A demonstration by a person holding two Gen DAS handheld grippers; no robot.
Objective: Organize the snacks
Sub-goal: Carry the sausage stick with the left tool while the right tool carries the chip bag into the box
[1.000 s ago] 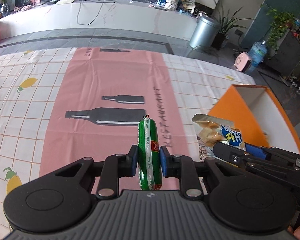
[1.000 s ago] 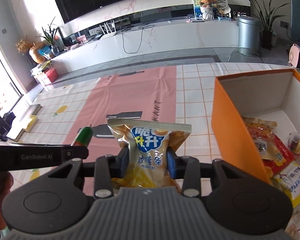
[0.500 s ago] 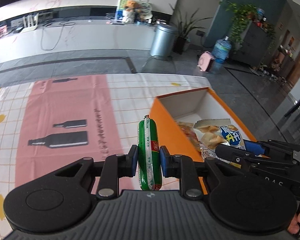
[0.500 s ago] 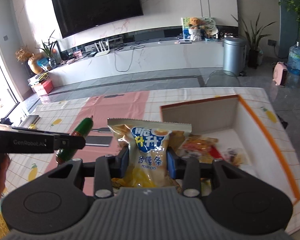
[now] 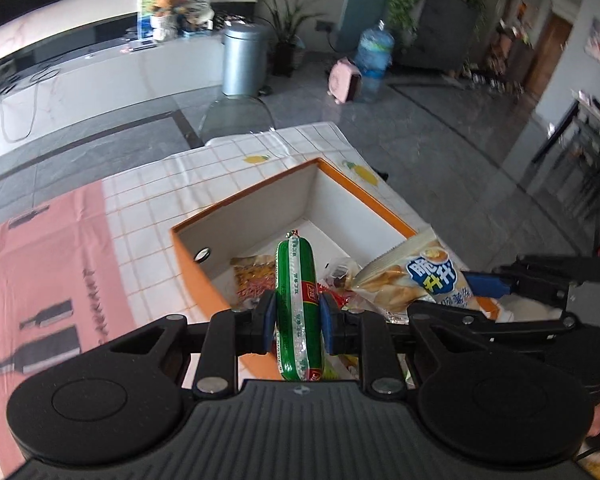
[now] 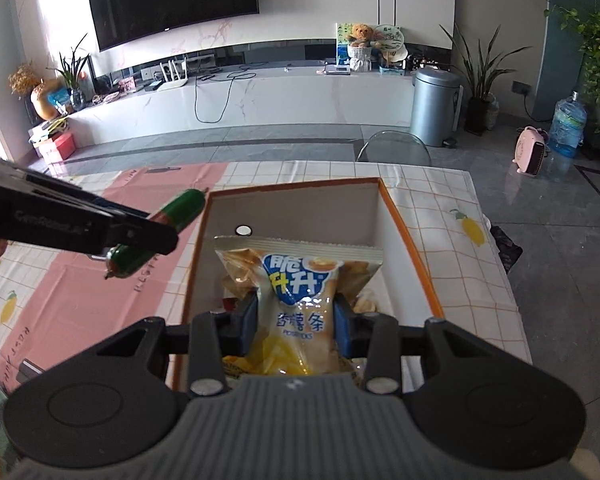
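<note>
My left gripper is shut on a green sausage held upright, hanging over the near left part of the orange box. My right gripper is shut on a yellow chip bag with a blue label, held above the middle of the orange box. From the right wrist view the left gripper with the green sausage comes in at the box's left rim. The chip bag shows on the right in the left wrist view. Several snack packets lie inside the box.
The box stands on a table with a checked cloth and a pink mat to its left. The table's right edge runs close beside the box. A clear chair stands beyond the far edge.
Both grippers swung right from over the pink mat to above the orange box, carrying the sausage and the chip bag. Their grips have not changed.
</note>
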